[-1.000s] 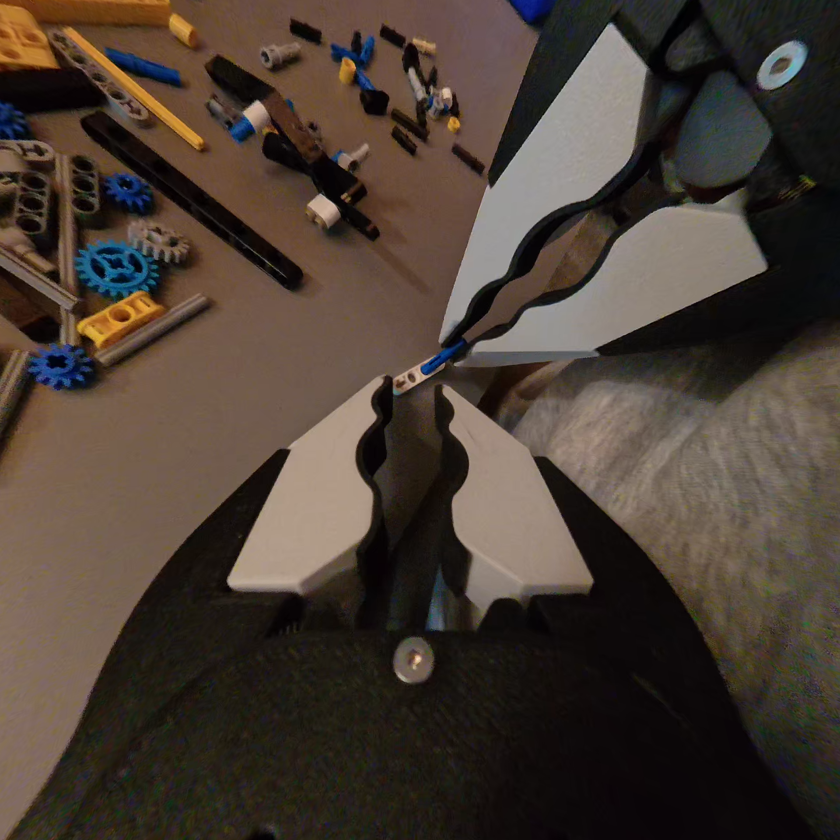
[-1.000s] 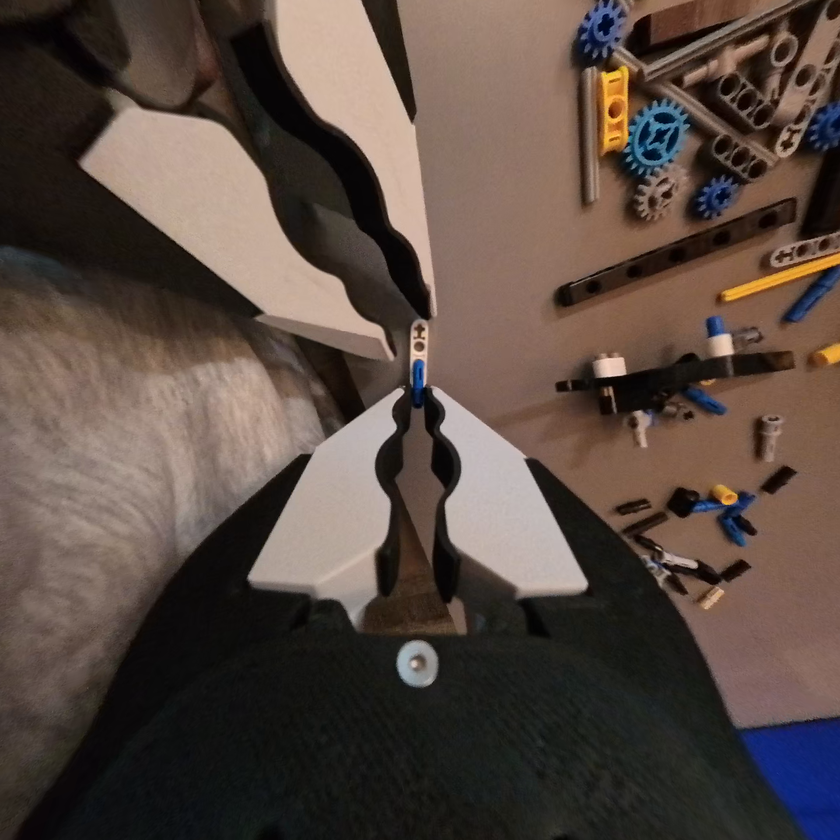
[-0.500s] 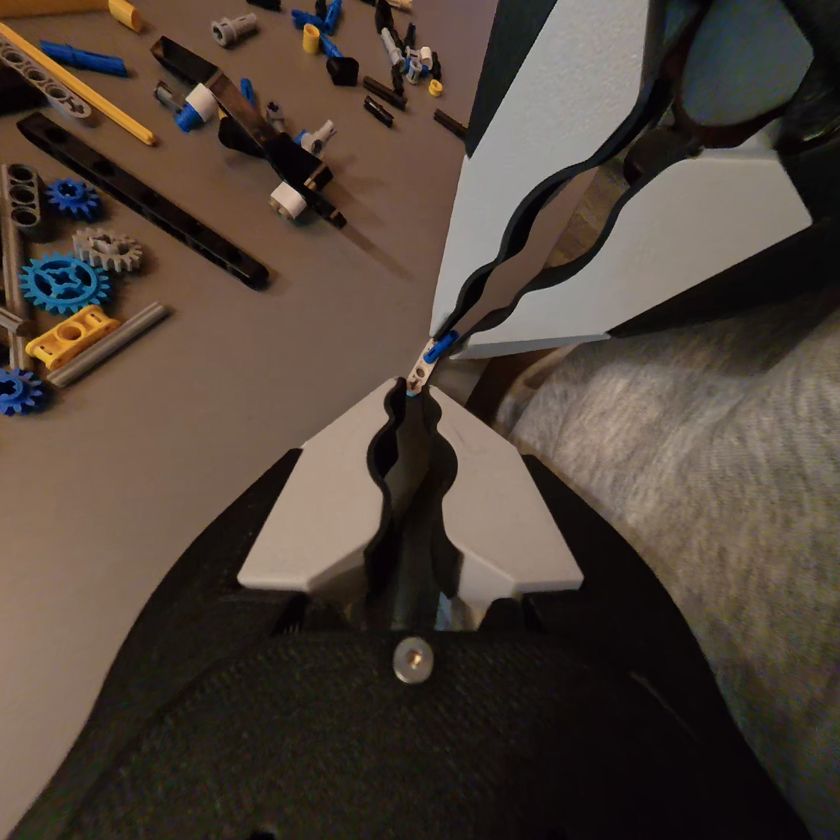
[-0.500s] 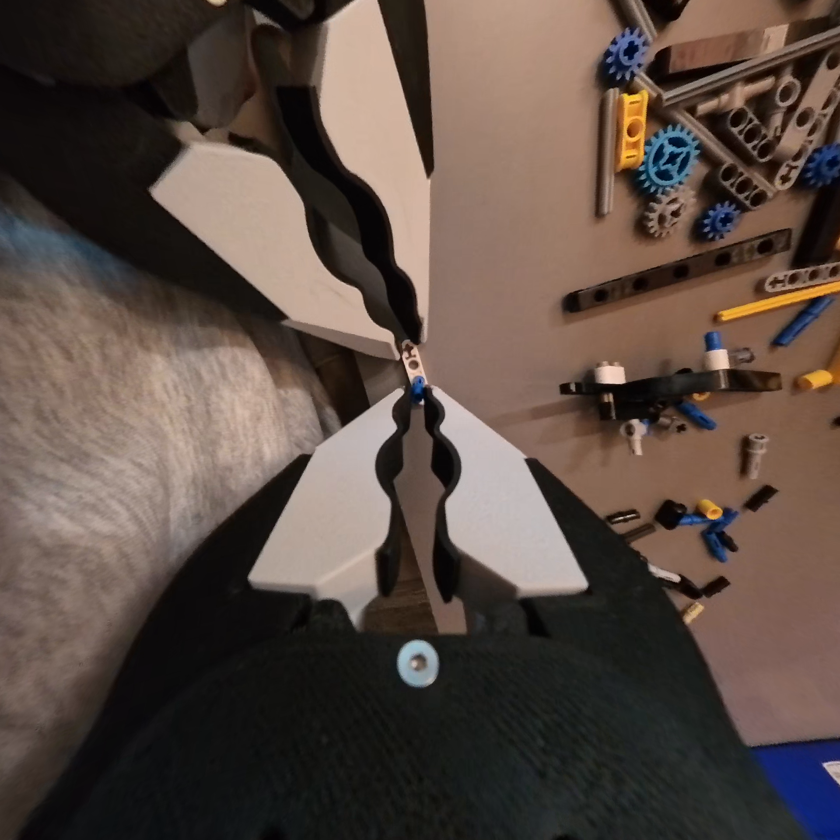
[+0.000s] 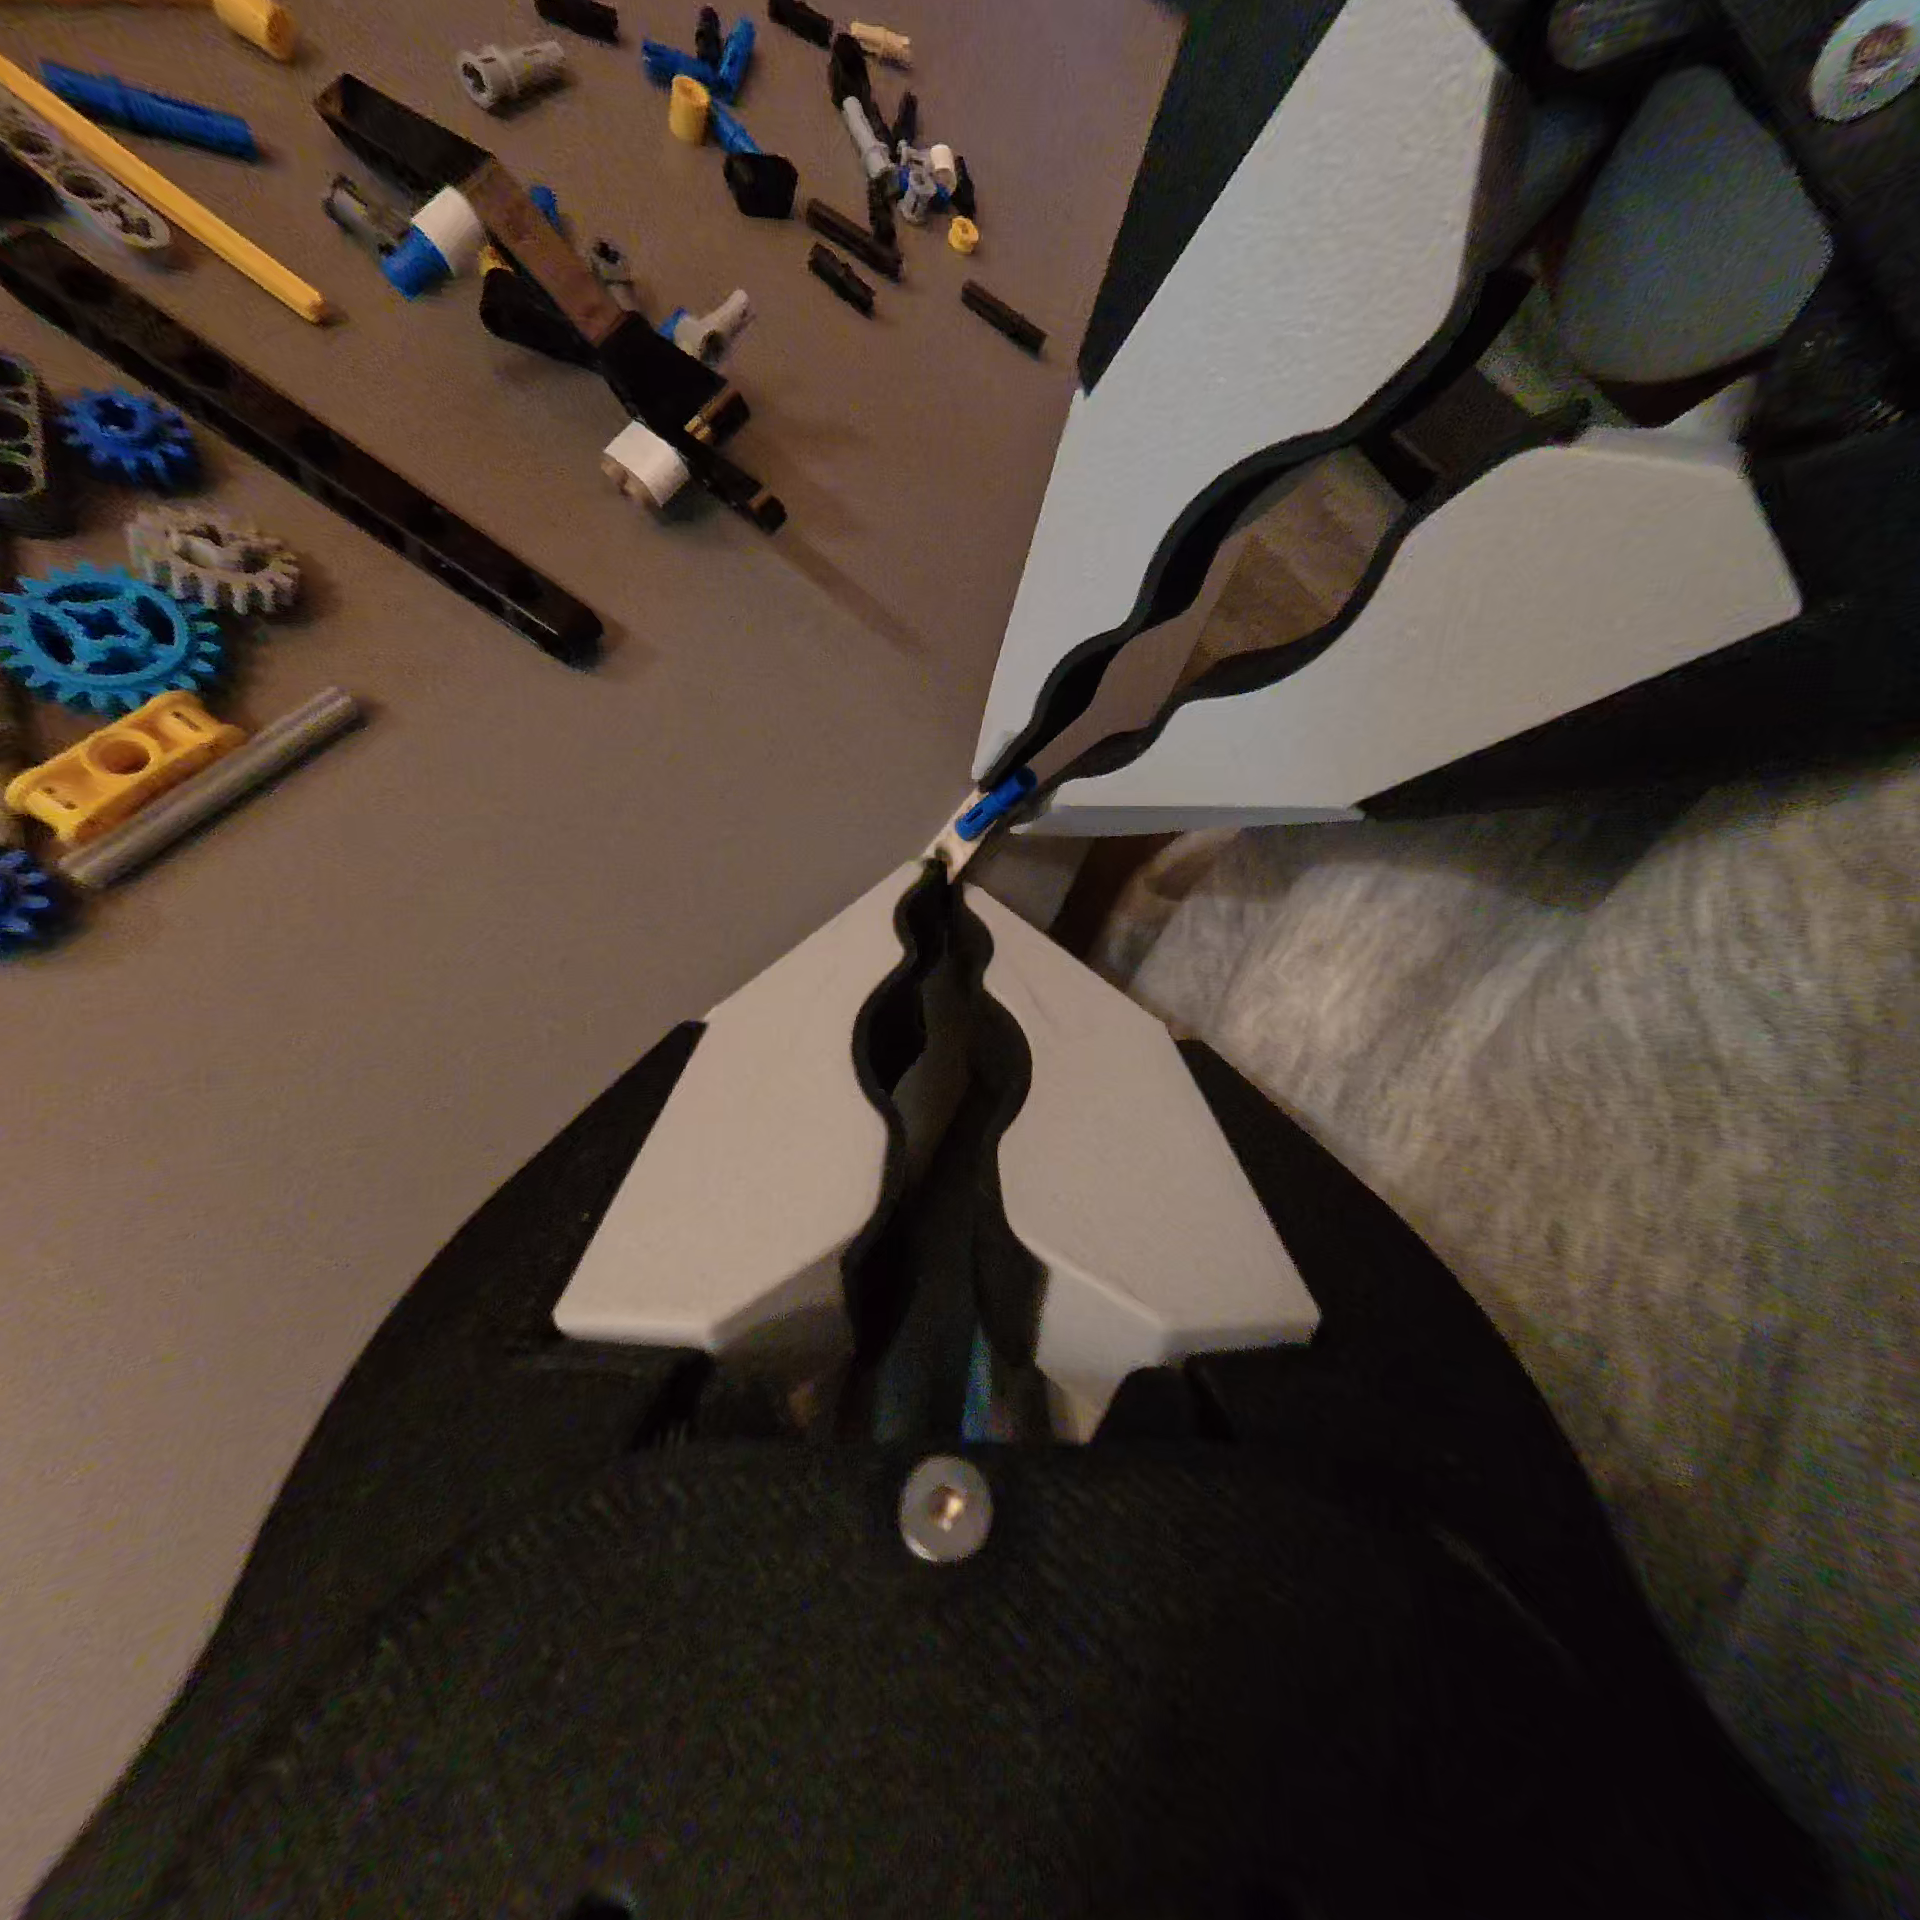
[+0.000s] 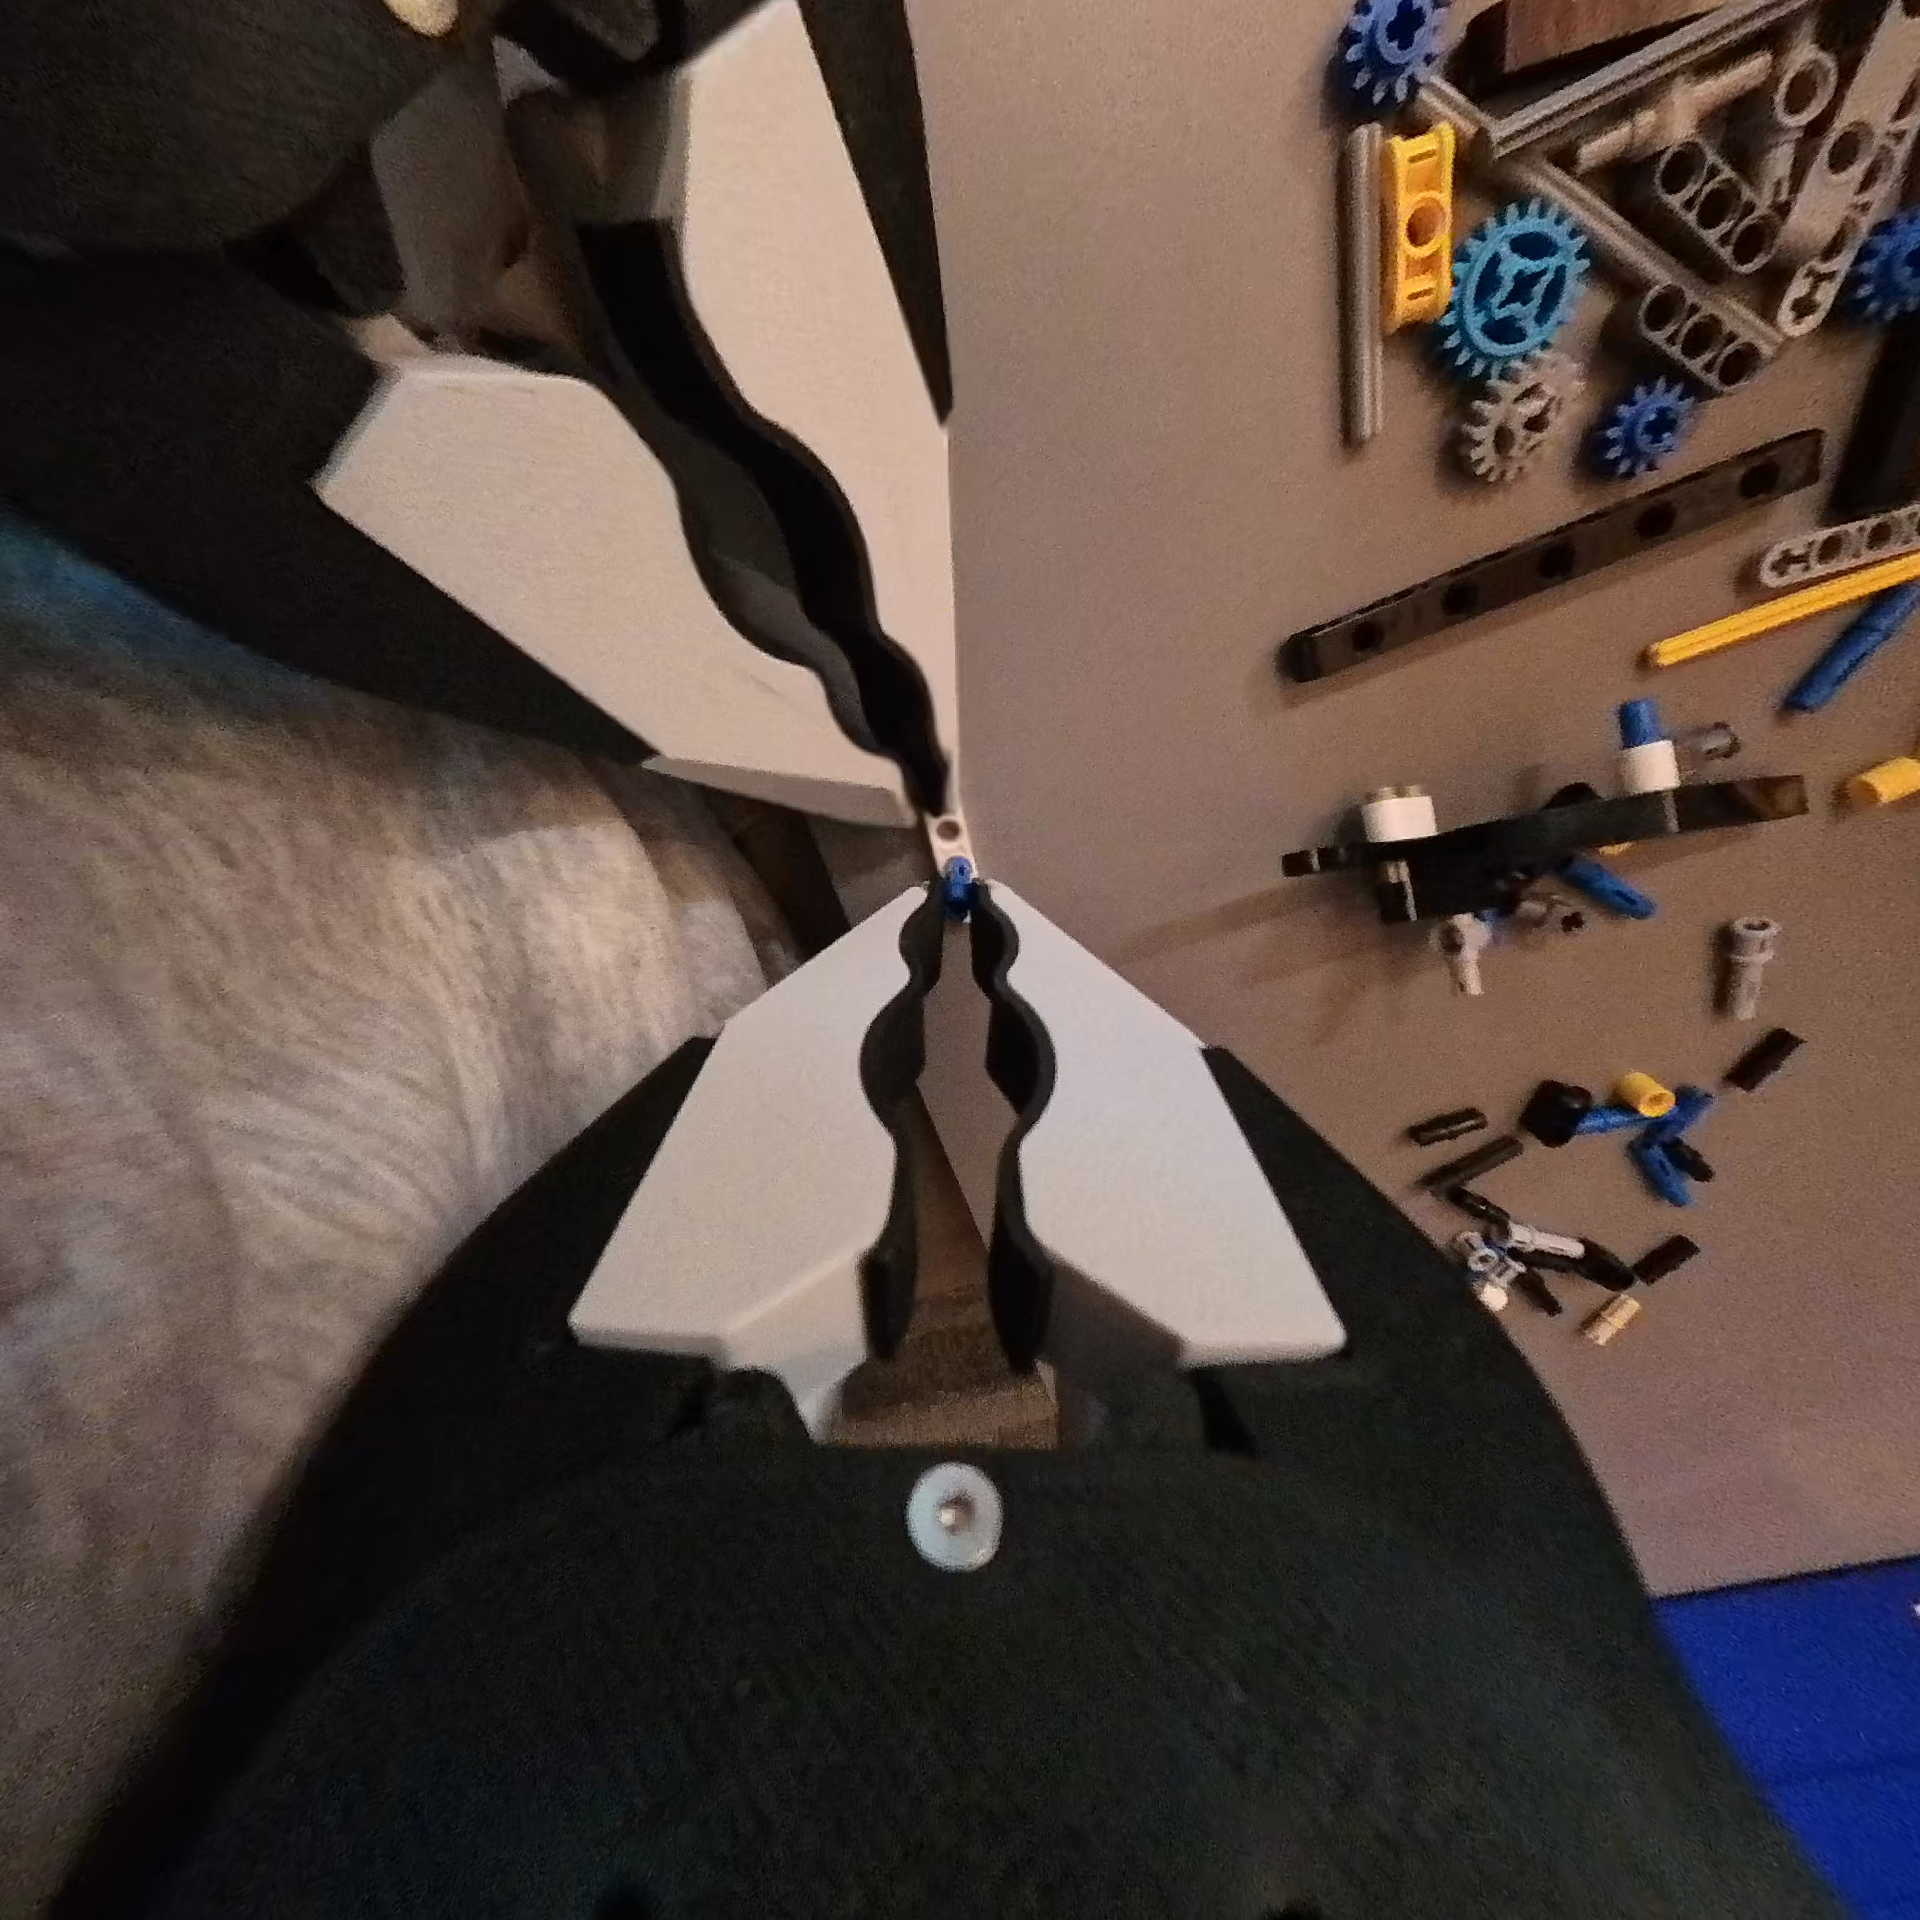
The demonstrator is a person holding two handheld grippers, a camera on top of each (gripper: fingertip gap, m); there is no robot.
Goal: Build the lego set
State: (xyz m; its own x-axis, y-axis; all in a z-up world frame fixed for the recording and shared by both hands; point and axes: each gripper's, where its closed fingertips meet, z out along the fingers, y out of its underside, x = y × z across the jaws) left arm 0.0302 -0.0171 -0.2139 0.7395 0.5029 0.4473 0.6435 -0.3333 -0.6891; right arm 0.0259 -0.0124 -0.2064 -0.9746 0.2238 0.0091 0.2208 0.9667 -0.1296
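A small light grey beam (image 5: pixel 961 842) with a blue pin (image 5: pixel 992 808) in one end hangs in the air between my two grippers, near the table's edge. My left gripper (image 5: pixel 940 883) is shut on the beam's free end. My right gripper (image 5: pixel 1013 784) comes in from the upper right and is shut on the blue pin. In the right wrist view my right gripper (image 6: pixel 958 906) pinches the pin (image 6: pixel 956 891). The beam (image 6: pixel 949 836) runs up from it into the left gripper (image 6: pixel 933 795). The two sets of fingertips nearly touch.
Loose parts lie on the grey-brown table (image 5: pixel 416 1039): a long black beam (image 5: pixel 312 447), blue gears (image 5: pixel 99 639), a yellow connector (image 5: pixel 114 764), a grey axle (image 5: pixel 208 784), a black sub-assembly (image 5: pixel 582 312) and several small pins (image 5: pixel 852 156). Grey fabric (image 5: pixel 1507 1143) lies below the grippers. Both grippers' tips are close together, under 4 cm apart. From either gripper's tips it is about 11 cm to the grey axle (image 5: pixel 208 784).
My left gripper has gone from open around the beam's end to shut on it. The two grippers have drawn closer together, and the beam has swung more in line with the left fingers.
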